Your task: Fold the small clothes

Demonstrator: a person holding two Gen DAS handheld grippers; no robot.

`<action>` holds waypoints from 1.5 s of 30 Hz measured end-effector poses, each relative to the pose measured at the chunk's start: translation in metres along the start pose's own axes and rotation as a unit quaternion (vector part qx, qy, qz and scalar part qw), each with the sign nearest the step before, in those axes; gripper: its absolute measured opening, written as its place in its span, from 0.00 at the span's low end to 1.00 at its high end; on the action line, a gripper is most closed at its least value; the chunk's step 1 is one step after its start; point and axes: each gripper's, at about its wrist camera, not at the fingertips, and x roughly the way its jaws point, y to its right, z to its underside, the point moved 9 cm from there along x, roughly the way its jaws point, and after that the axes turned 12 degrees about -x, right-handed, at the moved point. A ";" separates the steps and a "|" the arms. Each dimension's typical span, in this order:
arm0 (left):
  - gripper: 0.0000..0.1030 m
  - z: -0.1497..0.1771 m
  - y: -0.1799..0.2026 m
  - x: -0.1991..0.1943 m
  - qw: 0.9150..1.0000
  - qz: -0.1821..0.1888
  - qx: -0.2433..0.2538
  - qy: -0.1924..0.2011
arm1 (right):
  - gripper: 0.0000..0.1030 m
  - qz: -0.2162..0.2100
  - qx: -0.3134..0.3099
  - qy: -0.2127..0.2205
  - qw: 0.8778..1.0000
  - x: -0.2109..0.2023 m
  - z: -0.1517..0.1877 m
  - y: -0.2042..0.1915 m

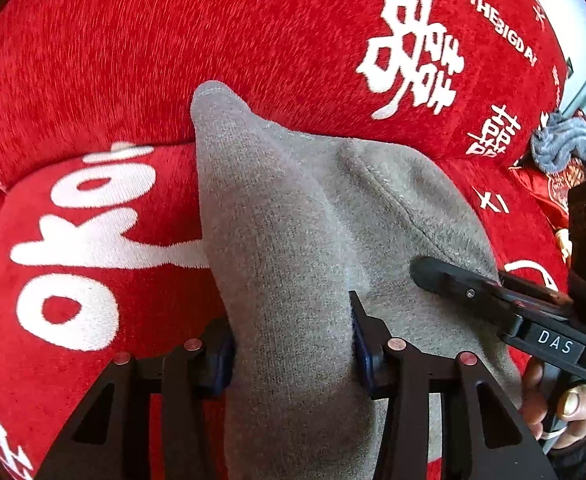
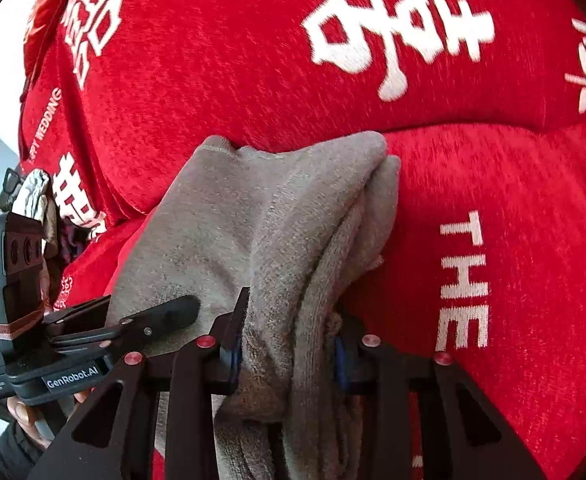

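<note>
Gripping the soft grey knitted garment, both claws are clamped on it: left claw low centre, right claw likewise. It drapes over the red blanket with white lettering. Judged mid-fold; next, carry both edges across evenly.

Grey garment's lower end beneath the frame edge, behind gripper linkages.

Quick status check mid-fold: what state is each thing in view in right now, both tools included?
Grey sock: bunched in folds on the red cover, gripped by both tools.
Left tool: shut on the sock, pads pressing its sides.
Right tool: shut on the sock's doubled layers.
Red sofa cover: spread out under the sock.
Grey cloth: crumpled in a heap at the far edge, untouched.
</note>
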 end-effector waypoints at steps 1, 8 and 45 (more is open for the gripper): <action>0.47 0.001 0.001 -0.003 1.000 -0.001 0.002 0.002 | 0.35 0.001 -0.004 0.002 1.000 -0.003 -0.001 -0.004; 0.47 0.014 0.002 -0.027 1.000 0.000 0.008 0.017 | 0.35 0.005 -0.018 0.010 1.000 -0.023 0.004 -0.021; 0.47 0.128 -0.036 -0.116 0.998 -0.020 0.015 0.058 | 0.35 0.005 -0.058 0.025 0.998 -0.075 0.098 -0.117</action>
